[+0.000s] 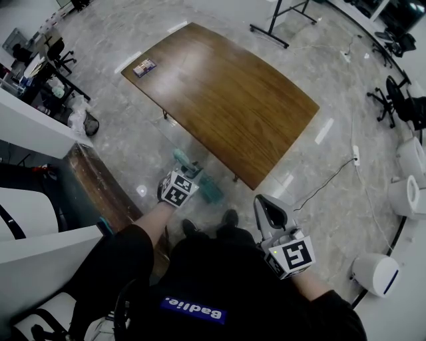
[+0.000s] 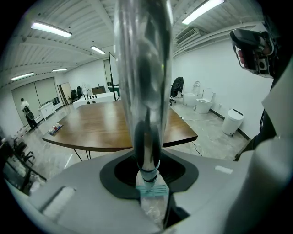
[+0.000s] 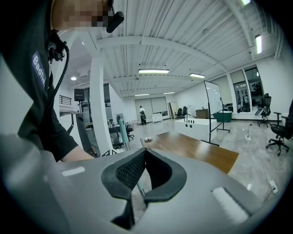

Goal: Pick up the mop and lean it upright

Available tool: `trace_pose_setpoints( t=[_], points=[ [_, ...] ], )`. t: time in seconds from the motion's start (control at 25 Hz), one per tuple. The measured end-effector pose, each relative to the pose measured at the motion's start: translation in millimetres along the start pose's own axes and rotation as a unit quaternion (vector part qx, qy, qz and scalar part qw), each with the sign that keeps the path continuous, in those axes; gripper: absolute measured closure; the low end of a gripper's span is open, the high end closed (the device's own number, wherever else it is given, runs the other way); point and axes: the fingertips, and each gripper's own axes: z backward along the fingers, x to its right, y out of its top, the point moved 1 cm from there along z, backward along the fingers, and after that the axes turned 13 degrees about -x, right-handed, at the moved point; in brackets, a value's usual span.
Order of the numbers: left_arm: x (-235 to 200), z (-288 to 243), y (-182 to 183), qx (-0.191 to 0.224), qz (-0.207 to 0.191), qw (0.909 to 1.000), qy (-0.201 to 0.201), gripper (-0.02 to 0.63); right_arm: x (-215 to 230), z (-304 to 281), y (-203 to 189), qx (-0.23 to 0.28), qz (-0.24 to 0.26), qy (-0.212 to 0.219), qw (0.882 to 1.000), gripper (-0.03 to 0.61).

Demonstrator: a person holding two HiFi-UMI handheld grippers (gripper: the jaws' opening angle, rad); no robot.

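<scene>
The mop stands on end on the floor in front of my feet. Its teal head (image 1: 210,190) rests beside the near corner of the brown table (image 1: 226,93). My left gripper (image 1: 186,178) is shut on the mop's shiny handle (image 2: 143,68), which rises straight up between the jaws (image 2: 149,171) from the teal head (image 2: 149,189) below. The handle's teal upper end (image 3: 122,135) shows upright in the right gripper view. My right gripper (image 1: 267,206) hangs to the right of my shoes, apart from the mop. It is shut (image 3: 144,153) with nothing in it.
A small card (image 1: 144,67) lies on the table's far corner. A dark counter (image 1: 100,186) runs along my left. White bins (image 1: 376,273) and office chairs (image 1: 393,100) line the right side. A cable (image 1: 326,180) trails across the floor, and a stand's black base (image 1: 279,20) sits beyond the table.
</scene>
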Motion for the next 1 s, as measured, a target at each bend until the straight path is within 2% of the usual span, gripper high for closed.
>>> trace_pose_setpoints(
  t=[0.48, 0.8, 1.0],
  points=[
    [-4.0, -47.8, -0.7, -0.044, 0.0, 0.999, -0.001, 0.485, 24.6, 5.7, -15.8, -0.018, -0.013, -0.014, 1.0, 0.571],
    [-4.8, -74.6, 3.2, -0.062, 0.007, 0.9981, -0.005, 0.485, 41.5, 8.7, -21.0, -0.023, -0.026, -0.03, 0.999, 0.571],
    [-6.1, -84.5, 12.6, -0.063, -0.002, 0.998, -0.002, 0.485, 51.3, 12.4, -25.2, -0.027, -0.035, -0.04, 0.998, 0.571]
  ],
)
